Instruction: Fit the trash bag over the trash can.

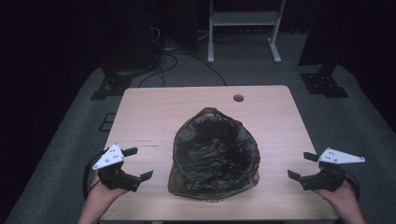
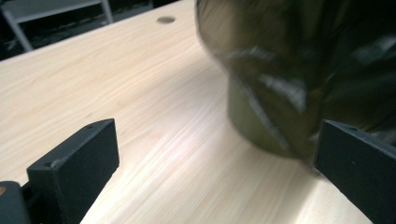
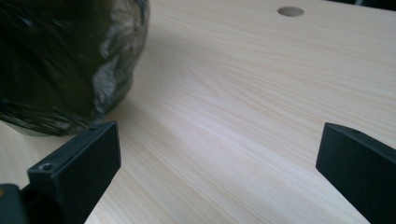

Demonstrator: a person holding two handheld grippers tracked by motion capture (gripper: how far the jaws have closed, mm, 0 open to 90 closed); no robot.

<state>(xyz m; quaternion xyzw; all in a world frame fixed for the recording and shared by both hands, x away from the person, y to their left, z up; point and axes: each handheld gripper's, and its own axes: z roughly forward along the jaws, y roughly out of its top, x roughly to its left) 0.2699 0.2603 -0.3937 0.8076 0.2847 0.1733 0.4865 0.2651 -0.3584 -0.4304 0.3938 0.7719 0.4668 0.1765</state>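
Two grippers sit low at the near edge of the table (image 1: 140, 107), the left gripper (image 1: 138, 164) at about 8 o'clock from the bin (image 1: 215, 154) and the right gripper (image 1: 299, 165) at about 4 o'clock, both apart from it. Each one has its jaws spread wide with nothing between them, and each points in toward the bin. That bin stands in the middle of the table with a black bag (image 1: 205, 116) in it, and a small round hole (image 1: 238, 98) is in the table at 12 o'clock behind it.
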